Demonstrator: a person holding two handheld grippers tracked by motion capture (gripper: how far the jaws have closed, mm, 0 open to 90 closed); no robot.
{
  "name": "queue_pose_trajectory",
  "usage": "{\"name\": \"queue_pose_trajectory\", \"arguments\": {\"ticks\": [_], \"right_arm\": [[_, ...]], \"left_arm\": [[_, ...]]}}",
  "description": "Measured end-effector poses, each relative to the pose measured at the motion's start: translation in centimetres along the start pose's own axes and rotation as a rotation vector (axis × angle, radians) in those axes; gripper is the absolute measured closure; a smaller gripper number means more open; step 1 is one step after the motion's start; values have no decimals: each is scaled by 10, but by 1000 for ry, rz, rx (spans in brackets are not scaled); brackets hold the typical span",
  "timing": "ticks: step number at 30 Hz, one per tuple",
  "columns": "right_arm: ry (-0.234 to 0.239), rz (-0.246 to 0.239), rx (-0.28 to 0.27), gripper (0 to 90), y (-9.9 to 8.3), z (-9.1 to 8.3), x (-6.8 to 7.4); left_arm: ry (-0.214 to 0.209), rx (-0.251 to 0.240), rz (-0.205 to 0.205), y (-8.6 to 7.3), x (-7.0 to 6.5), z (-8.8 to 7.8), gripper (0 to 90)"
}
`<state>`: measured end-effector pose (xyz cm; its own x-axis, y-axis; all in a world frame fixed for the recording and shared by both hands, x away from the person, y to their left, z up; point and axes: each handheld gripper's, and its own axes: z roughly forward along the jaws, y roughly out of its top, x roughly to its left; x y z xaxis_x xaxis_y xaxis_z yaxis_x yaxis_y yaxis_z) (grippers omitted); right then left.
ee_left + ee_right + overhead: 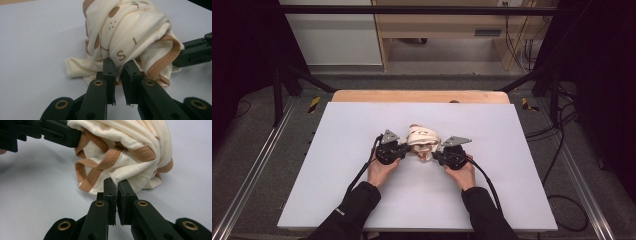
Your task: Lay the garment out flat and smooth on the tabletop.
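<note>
A bunched cream baby garment with brown trim and brown print lies in the middle of the white table top. My left gripper meets its left side, and my right gripper meets its right side. In the left gripper view the jaws of the left gripper pinch a fold at the bottom of the garment, with a narrow gap behind the tips. In the right gripper view the right gripper stands almost fully closed on a lower edge of the garment.
The white top rests on a wooden table whose far edge shows. Metal rails and cables run along the floor on both sides. A pale cabinet stands beyond the table.
</note>
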<state>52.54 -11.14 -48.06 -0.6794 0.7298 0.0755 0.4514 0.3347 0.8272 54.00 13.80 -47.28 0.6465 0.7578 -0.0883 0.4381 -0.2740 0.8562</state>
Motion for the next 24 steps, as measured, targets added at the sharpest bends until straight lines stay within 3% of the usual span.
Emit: {"name": "queue_pose_trajectory", "arguments": {"ticks": [2, 5, 6, 8, 11, 13, 16, 18, 19, 21, 22, 23, 24], "right_arm": [[4, -1, -2, 870, 1, -2, 1], [28, -15, -35, 872, 9, -25, 3], [35, -19, -46, 872, 11, -33, 4], [43, -24, -57, 873, 12, -41, 5], [96, -59, -84, 873, 16, -76, 14], [114, -90, -85, 874, 15, -91, 21], [135, -109, -76, 873, 10, -104, 27], [156, -128, -34, 872, -3, -117, 34], [162, -130, -15, 872, -9, -118, 35], [162, -129, 7, 870, -15, -119, 36], [159, -107, 64, 866, -30, -114, 34], [159, -107, 64, 866, -30, -114, 34], [159, -92, 107, 844, -40, -107, 31]], "left_arm": [[11, 6, 23, 3, -2, -8, 812], [20, 7, 61, 8, -5, -29, 818], [24, 12, 81, 10, -7, -47, 819], [24, 19, 92, 11, -8, -56, 821], [6, 47, 108, 13, -15, -82, 821], [-22, 75, 125, 9, -26, -104, 821], [-47, 95, 139, 2, -36, -113, 819], [-79, 136, 149, -15, -51, -115, 814], [-79, 136, 149, -15, -51, -115, 811], [-107, 167, 155, -26, -58, -112, 808], [-111, 180, 159, -32, -60, -108, 790], [-113, 186, 159, -35, -61, -106, 790], [-119, 197, 154, -38, -61, -103, 759]]}}
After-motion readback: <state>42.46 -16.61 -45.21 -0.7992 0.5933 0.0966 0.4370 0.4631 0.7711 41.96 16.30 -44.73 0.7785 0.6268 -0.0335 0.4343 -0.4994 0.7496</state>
